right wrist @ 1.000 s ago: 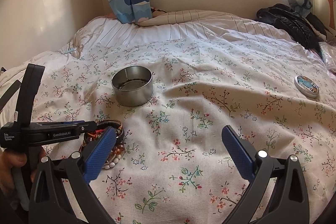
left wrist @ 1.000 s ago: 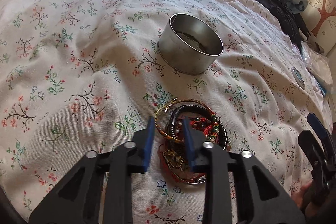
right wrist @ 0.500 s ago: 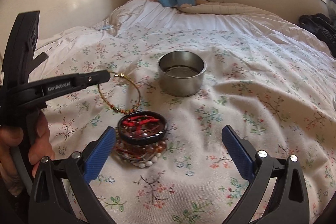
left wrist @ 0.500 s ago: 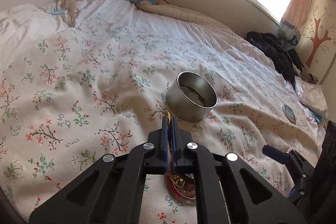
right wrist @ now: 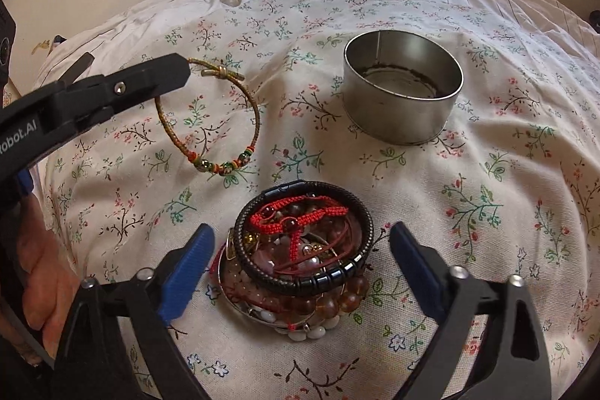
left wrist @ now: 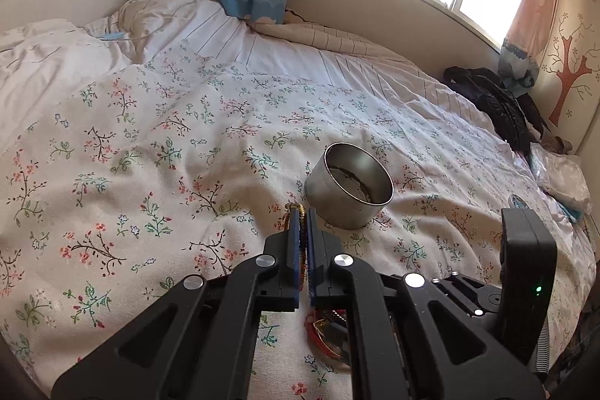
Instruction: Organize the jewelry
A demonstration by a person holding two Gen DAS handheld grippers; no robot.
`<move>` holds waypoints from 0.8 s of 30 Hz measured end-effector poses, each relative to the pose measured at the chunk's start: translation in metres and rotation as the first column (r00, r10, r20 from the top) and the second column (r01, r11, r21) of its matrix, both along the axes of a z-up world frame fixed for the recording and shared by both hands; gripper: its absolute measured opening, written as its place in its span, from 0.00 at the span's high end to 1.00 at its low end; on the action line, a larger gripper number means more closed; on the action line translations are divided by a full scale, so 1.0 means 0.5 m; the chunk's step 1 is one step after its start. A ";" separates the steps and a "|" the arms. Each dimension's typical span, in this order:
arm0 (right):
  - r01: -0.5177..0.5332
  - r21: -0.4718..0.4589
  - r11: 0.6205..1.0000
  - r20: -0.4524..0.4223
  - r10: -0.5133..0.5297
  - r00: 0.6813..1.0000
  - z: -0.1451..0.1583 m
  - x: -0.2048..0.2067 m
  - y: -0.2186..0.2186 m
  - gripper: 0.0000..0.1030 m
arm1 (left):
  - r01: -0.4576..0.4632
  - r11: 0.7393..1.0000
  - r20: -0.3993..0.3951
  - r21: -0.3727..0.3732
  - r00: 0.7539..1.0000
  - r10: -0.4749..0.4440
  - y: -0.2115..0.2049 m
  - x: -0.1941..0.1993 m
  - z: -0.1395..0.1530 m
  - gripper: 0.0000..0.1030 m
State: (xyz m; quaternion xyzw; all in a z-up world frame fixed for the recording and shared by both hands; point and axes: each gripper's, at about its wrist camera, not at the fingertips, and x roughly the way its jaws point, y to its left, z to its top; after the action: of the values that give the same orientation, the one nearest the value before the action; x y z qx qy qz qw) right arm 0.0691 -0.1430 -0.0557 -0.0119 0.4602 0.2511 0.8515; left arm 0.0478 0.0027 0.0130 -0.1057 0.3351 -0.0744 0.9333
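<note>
Gold-green cord bracelet (right wrist: pixel 210 122) hangs clamped in my closed left gripper (left wrist: pixel 303 231) above the bed (right wrist: pixel 487 175), near the tin (right wrist: pixel 403 92). My right gripper (right wrist: pixel 300 272) straddles the bracelet pile (right wrist: pixel 300 265), spread wide, holding nothing.

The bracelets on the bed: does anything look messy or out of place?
Yes. Most bracelets lie tangled in one heap on the bedspread, outside the empty metal tin. One braided bracelet hangs apart, pinched by the left hand-held gripper.
</note>
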 end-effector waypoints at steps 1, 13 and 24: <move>-0.001 0.006 1.000 0.003 0.001 1.000 0.002 -0.001 -0.001 0.30 | -0.001 1.000 -0.001 -0.002 1.000 0.001 0.001 0.000 0.000 0.97; 0.055 -0.009 0.998 0.223 -0.052 0.973 0.071 -0.042 -0.033 0.32 | 0.019 1.000 0.060 0.013 0.998 -0.020 -0.010 -0.013 0.021 0.97; 0.101 0.012 0.995 0.313 -0.100 0.944 0.099 -0.051 -0.058 0.32 | 0.049 0.999 0.101 -0.004 0.994 -0.048 -0.025 -0.014 0.043 0.97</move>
State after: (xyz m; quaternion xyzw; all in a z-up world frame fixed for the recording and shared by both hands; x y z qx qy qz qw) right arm 0.0435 -0.1722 -0.0064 -0.0300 0.3198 0.2011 0.9254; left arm 0.0408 -0.0096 0.0345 -0.0966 0.2899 -0.1034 0.9466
